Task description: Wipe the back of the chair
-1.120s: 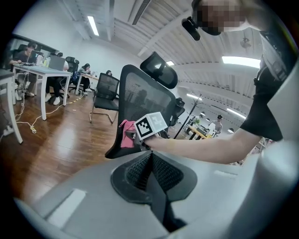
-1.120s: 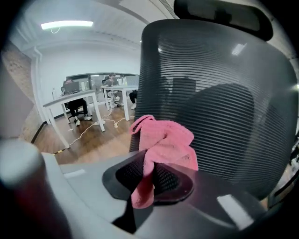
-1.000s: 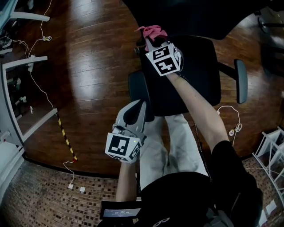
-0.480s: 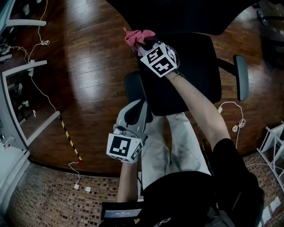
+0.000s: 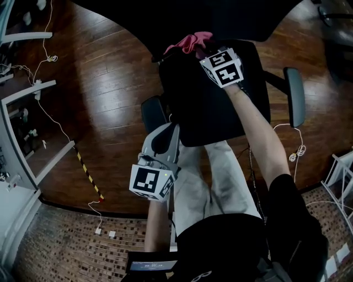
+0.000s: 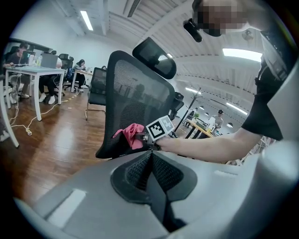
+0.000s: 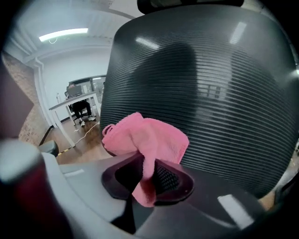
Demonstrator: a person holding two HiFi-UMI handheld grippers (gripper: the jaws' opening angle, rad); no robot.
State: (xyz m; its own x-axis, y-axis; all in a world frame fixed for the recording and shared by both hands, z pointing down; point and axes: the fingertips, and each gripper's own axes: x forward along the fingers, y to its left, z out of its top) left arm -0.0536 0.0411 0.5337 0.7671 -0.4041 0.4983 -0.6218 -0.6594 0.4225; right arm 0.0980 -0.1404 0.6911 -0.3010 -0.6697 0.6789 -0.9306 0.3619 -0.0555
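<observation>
Pink cloth (image 7: 149,140), black fine-ribbed mesh chair back (image 7: 210,88), reddish-brown plank floor (image 5: 105,82), yellow-and-black striped tape (image 5: 87,171).

Dark wooden floor (image 5: 110,66) meets a band of small brown tiles (image 5: 60,242) at the near edge. A yellow-and-black striped strip (image 5: 88,175) lies on the boards, and a white cable (image 5: 51,57) lies coiled farther off. Across the room, people sit at a white desk (image 6: 28,70) under a ceiling strip light (image 6: 86,19).

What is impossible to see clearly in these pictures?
1. Head view: whether the pink cloth touches the chair back, which is only a dark shape.
2. Right gripper view: the headrest, cut off by the top edge.
3. Left gripper view: distant seated people, too small.
</observation>
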